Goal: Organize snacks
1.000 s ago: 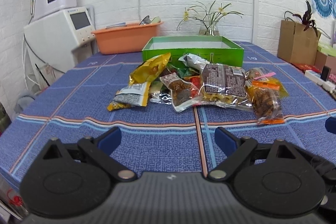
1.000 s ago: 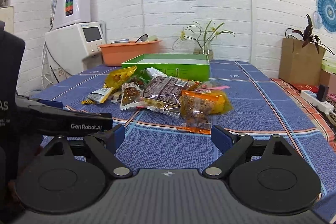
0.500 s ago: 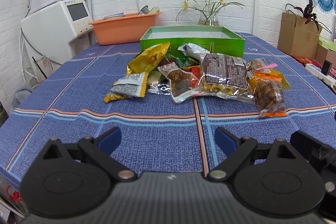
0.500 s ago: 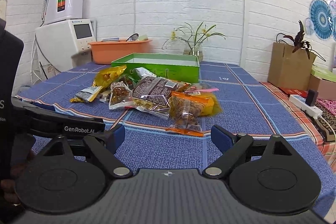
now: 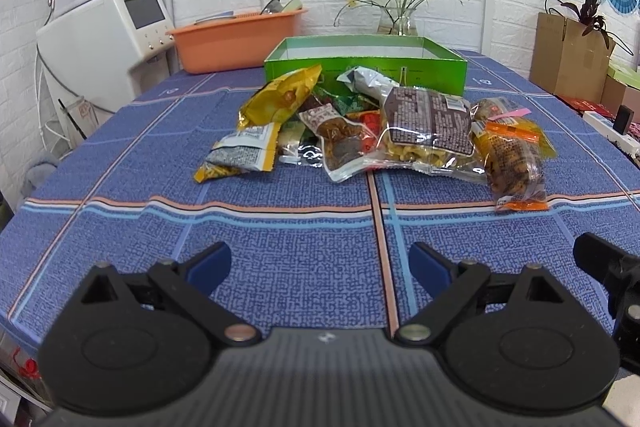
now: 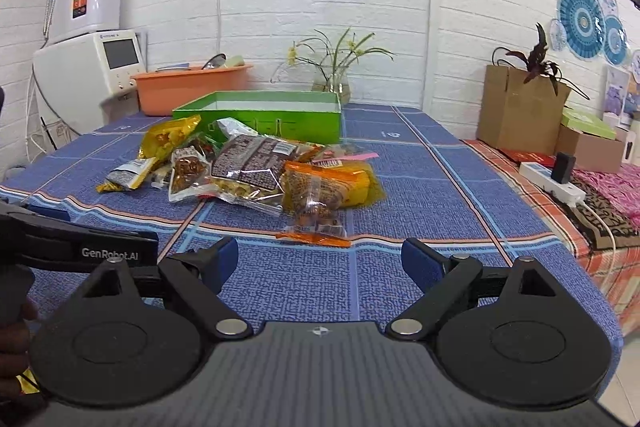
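Snack packets are heaped in a loose pile on the blue checked tablecloth, straight ahead of both grippers and just in front of the open green box, whose near wall is touched or nearly touched by the rearmost packets. The pile's long axis is laid across the view, left to right, parallel to the box's front wall. The left gripper is held with its blue pads spread wide and nothing between them; the right gripper is likewise spread and empty. Neither is in contact with any packet; a strip of bare cloth lies between each and the pile.

From the right wrist view the clear packet with orange seals is the nearest item, almost on the gripper's centre line, so the right hand is judged the better placed for a first pick at that end. The yellow-edged grey packet at the opposite end is lying left of the left gripper's centre line. The box would be reached by carrying any packet over the pile.

Against the earlier frames, the pile and box are unchanged in arrangement; both cameras are seen to have drawn slightly nearer and tipped, and the jaws are as wide as before
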Action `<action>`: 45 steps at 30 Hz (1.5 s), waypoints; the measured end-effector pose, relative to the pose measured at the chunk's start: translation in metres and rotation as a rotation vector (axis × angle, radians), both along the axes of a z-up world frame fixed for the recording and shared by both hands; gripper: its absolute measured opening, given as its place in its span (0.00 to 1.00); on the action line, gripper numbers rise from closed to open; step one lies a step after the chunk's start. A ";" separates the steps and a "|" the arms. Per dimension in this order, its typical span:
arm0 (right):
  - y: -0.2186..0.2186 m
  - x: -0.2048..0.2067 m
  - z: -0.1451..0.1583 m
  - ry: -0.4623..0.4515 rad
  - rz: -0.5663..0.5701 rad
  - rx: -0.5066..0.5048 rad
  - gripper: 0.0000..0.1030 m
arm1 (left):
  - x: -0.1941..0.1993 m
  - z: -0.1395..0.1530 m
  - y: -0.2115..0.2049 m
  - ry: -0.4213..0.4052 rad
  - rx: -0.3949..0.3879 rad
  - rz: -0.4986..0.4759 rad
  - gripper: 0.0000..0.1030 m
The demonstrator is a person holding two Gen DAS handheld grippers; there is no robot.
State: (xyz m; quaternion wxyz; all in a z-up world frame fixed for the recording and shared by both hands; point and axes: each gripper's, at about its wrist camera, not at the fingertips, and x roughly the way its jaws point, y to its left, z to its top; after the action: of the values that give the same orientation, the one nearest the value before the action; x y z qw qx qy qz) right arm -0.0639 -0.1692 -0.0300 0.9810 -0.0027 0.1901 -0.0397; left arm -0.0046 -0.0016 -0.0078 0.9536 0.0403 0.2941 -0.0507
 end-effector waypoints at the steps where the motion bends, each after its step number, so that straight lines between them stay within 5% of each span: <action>1: 0.000 0.000 0.000 0.000 0.001 0.000 1.00 | 0.000 0.000 0.000 0.001 0.001 0.000 0.88; 45: 0.000 0.014 -0.007 0.058 0.039 0.065 1.00 | 0.005 -0.002 0.002 0.007 -0.056 -0.034 0.88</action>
State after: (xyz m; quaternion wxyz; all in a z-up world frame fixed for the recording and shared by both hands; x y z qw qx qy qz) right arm -0.0500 -0.1689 -0.0374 0.9752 0.0243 0.2194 -0.0143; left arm 0.0008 0.0003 -0.0094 0.9524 0.0182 0.2950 -0.0751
